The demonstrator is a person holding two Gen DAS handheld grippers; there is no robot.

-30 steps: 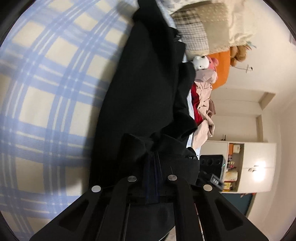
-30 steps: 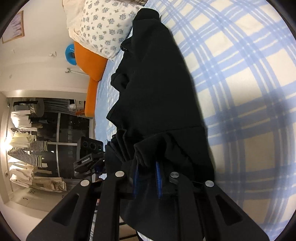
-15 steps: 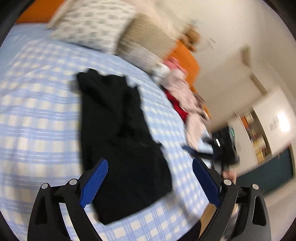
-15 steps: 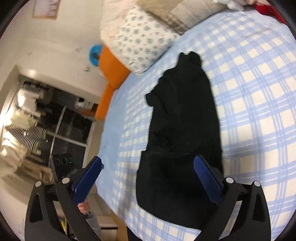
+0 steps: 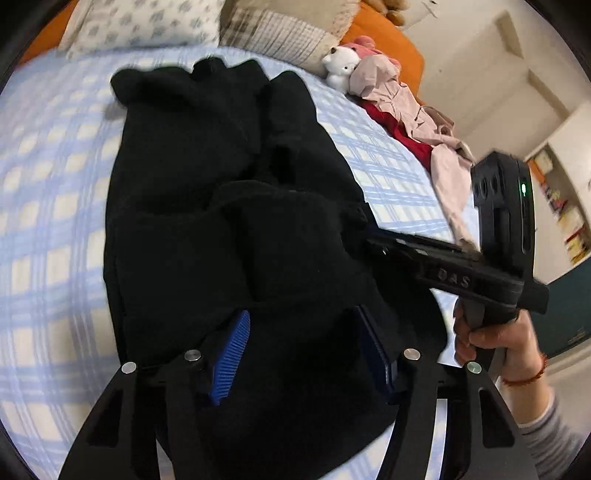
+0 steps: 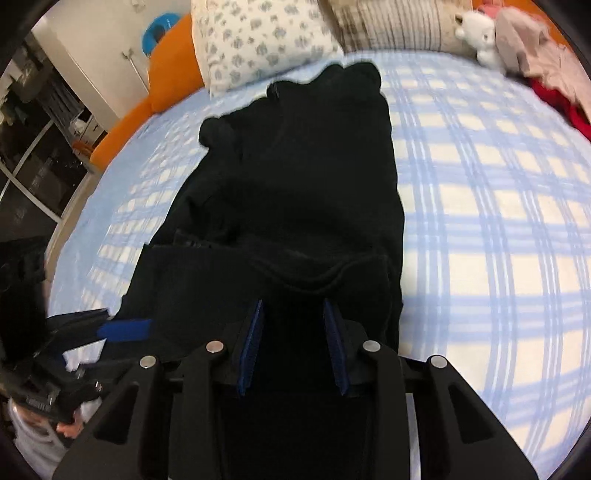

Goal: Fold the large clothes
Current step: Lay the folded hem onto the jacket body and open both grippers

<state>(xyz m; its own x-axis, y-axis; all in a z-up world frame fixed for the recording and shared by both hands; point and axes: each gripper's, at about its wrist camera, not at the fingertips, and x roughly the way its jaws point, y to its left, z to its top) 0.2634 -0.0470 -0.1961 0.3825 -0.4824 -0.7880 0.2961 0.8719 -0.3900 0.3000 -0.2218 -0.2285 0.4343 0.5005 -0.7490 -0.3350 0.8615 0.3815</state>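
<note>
Black fabric fills both views: the dark garment [image 5: 229, 192] lies lengthwise on the blue-and-cream checked bedsheet [image 5: 48, 206], its near end doubled back in a thick fold. Beyond its far end sit a floral pillow [image 6: 258, 40] and a striped cushion [image 5: 280, 33] against an orange headboard [image 6: 162, 77]. A white plush bear [image 5: 341, 62] and a heap of pink and red clothes [image 5: 417, 122] crowd the bed's edge on my right side. Past them are pale walls and a shelf unit, blurred. My left gripper [image 5: 306, 354] hovers low over the near hem, blue pads apart with cloth between them. My right gripper [image 6: 291, 341] points along the garment, its pads also apart, though whether they touch the fabric is hard to tell. My right hand [image 5: 495, 336] grips its handle, wrist in a red string band
</note>
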